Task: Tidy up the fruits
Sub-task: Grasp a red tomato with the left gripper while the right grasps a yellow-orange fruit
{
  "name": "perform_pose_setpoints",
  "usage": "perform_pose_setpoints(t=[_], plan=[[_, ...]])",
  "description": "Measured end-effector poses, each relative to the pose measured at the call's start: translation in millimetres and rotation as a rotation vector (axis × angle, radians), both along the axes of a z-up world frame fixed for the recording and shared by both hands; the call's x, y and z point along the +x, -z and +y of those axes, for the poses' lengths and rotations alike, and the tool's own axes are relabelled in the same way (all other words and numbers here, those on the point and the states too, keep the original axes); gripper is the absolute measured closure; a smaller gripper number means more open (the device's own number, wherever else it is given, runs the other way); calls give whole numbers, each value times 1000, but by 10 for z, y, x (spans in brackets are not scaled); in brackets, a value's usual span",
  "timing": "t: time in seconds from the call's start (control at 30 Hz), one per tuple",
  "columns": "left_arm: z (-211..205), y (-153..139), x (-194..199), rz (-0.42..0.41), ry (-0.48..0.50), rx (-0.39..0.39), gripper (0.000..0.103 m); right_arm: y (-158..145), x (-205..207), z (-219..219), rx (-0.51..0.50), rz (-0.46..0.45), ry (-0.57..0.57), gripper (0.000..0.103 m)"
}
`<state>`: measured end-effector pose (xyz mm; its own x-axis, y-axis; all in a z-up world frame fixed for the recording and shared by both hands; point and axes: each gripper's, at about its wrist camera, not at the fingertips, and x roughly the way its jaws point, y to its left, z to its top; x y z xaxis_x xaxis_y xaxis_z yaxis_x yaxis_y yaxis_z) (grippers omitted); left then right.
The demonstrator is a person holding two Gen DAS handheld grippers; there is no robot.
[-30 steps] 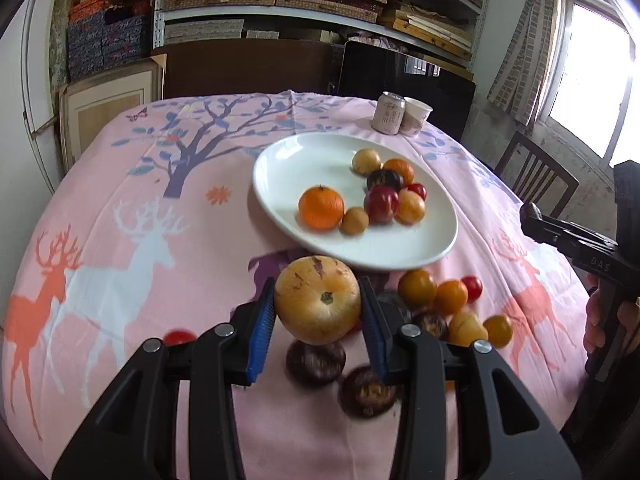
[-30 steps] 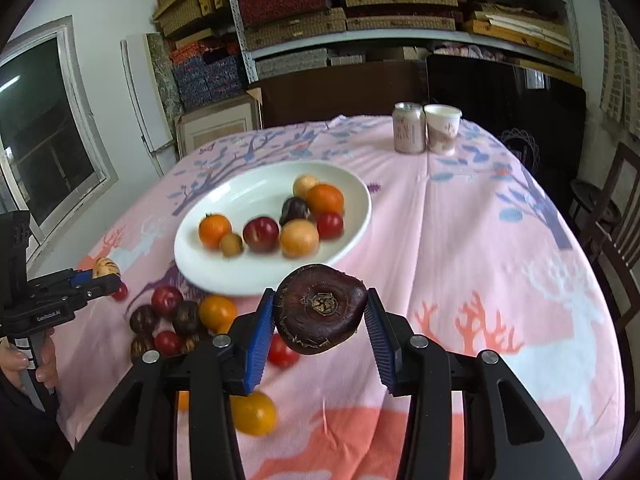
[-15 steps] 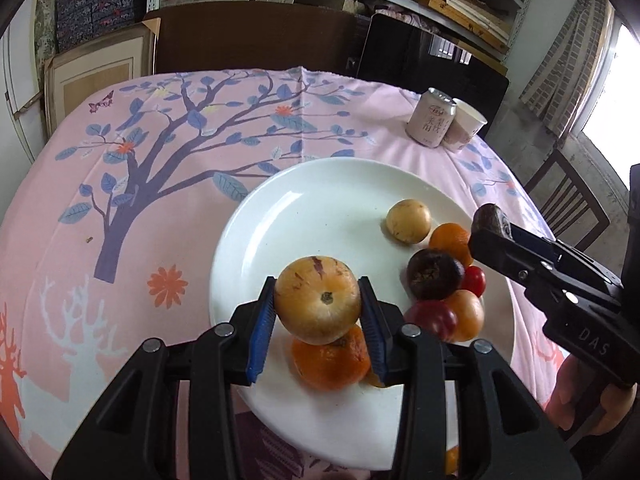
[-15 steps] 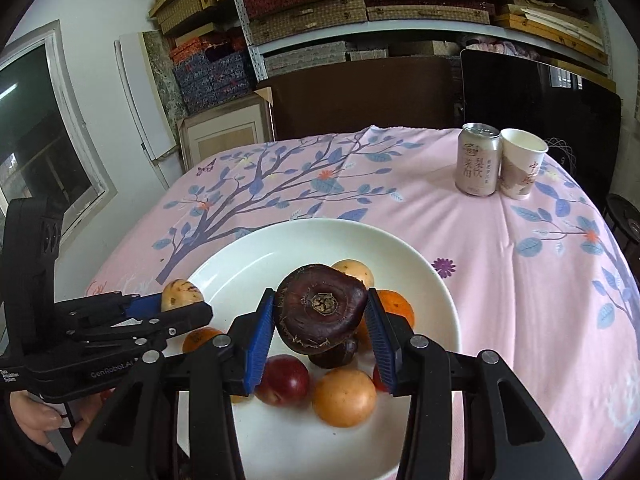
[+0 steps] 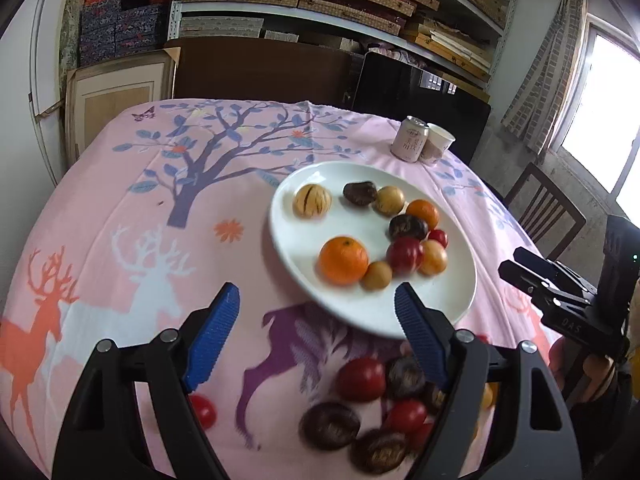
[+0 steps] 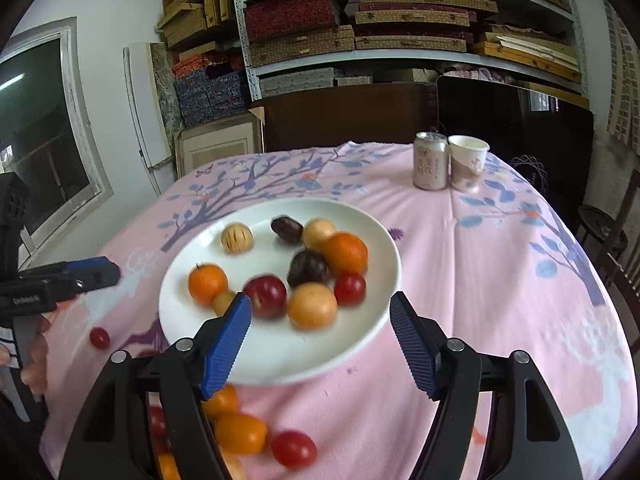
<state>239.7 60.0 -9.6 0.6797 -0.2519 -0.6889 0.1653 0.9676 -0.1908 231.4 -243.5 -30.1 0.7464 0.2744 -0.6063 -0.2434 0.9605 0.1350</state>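
A white plate [image 5: 304,256] [image 6: 360,344] on the pink tablecloth holds several fruits. Among them are a striped yellow melon-like fruit [image 5: 312,200] [image 6: 237,238], a dark brown fruit [image 5: 359,193] [image 6: 287,229] and an orange [image 5: 343,260] [image 6: 207,283]. My left gripper [image 5: 318,306] hangs near the plate's front edge, its jaws opening with nothing between them. My right gripper [image 6: 320,318] is over the plate's near rim, jaws also opening and empty. Loose tomatoes and dark fruits [image 5: 362,374] [image 6: 240,432] lie on the cloth in front of the plate.
A drink can [image 5: 410,143] [image 6: 430,160] and a paper cup [image 5: 438,145] [image 6: 468,162] stand at the table's far right. A wooden chair [image 5: 544,208] is beside the table on the right. Shelves with boxes fill the back wall.
Both grippers let go of their fruits: the striped yellow fruit and the dark brown fruit now lie on the plate. Both grippers have opened and pulled back toward the plate's near edge.
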Motion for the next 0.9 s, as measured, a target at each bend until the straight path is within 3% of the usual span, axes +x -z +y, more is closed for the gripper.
perform_pose_setpoints(t=[0.17,0.3,0.33,0.37,0.43,0.5,0.6,0.67,0.73,0.9], plan=[[344,340,-488,64,-63,91,25,221,-304,-221,35,51,23,30],[433,619,-541,125,-99,167,25,218,-393,-320,78,51,55,30],[442,668,-501,136,-110,179,29,243,-386,-318,76,73,56,30],[449,705,-441,163,-111,173,42,273,-382,-316,81,97,52,30],[470,686,-372,149,-120,146,44,294,-402,-319,82,112,56,30],[436,689,-303,130,-124,173,47,284,-453,-327,76,99,68,30],[358,710,-269,115,-97,198,63,329,-488,-301,67,127,49,30],[408,672,-297,94,-103,164,75,375,-496,-254,57,162,21,30],[488,662,-303,97,-106,104,75,389,-530,-175,39,170,-22,31],[465,562,-380,32,-82,77,75,382,-767,99,-37,143,-155,33]])
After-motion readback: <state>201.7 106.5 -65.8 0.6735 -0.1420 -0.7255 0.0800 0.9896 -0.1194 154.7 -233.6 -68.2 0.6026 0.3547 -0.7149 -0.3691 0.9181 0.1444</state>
